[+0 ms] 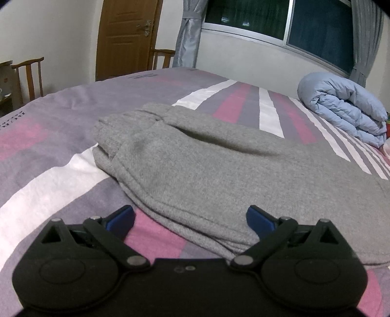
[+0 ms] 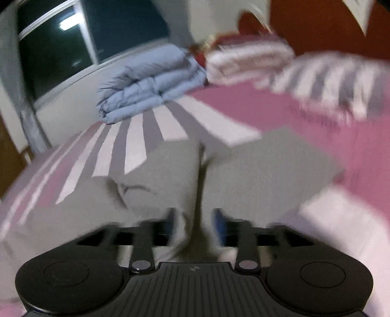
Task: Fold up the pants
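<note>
- The gray pants (image 1: 195, 156) are laid out on a bed (image 1: 48, 136) that is covered with a sheet of pink, purple and white stripes.
- In the left view, the pants are seen folded over in soft layers, with a thick rounded edge on the side nearest the left gripper (image 1: 190, 217).
- The left gripper is held low, just in front of that edge. Its two blue fingers (image 1: 121, 217) are spread wide apart and nothing is held between them.
- One blue finger is seen over the pink stripe, and the other is seen over the gray cloth. It cannot be told if the cloth is touched.
- In the right view, which is blurred, the pants (image 2: 256, 175) are seen right in front of the right gripper (image 2: 193, 222) and spread away from it.
- A bunched fold of the gray cloth is pinched between the right gripper's fingers, which are pulled in close around it.
- A rolled blue blanket (image 1: 346, 107) is seen far back on the bed, well apart from the pants.
- A window (image 1: 280, 22), gray curtains (image 1: 187, 34), a brown door (image 1: 126, 36) and a wooden chair (image 1: 29, 75) are seen behind the bed.
</note>
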